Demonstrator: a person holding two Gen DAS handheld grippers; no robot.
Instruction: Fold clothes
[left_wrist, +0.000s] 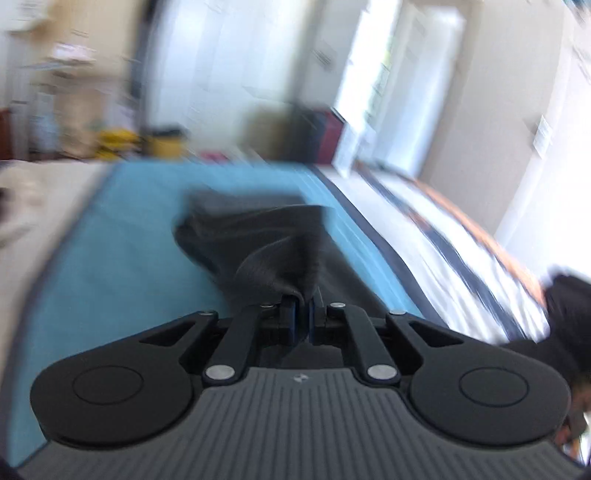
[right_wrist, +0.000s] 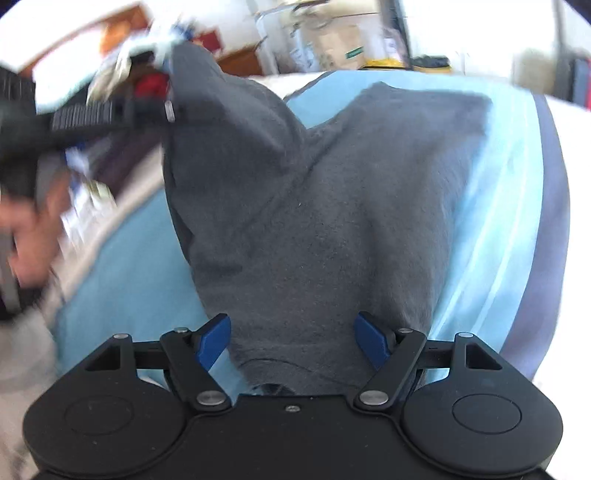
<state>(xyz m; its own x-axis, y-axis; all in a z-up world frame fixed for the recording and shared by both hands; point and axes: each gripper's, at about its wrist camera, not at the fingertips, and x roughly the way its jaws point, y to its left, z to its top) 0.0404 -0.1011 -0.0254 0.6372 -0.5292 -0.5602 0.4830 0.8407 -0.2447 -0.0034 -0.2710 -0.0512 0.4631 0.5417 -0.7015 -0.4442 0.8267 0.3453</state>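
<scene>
The right gripper (right_wrist: 291, 343) gapes wide astride the dark grey knit garment (right_wrist: 314, 221), apparently gripping nothing; the left gripper (left_wrist: 303, 314), pinching a corner ahead, may drag it askew.

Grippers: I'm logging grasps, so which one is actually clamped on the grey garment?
The left gripper, shut on a fold of the grey garment. The right gripper stands open.

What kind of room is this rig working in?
Probably a bedroom at home, though motion blur limits certainty. A dark grey garment lies on a light blue sheet spread over what looks like a bed, with cluttered shelving and a bright doorway behind.
</scene>
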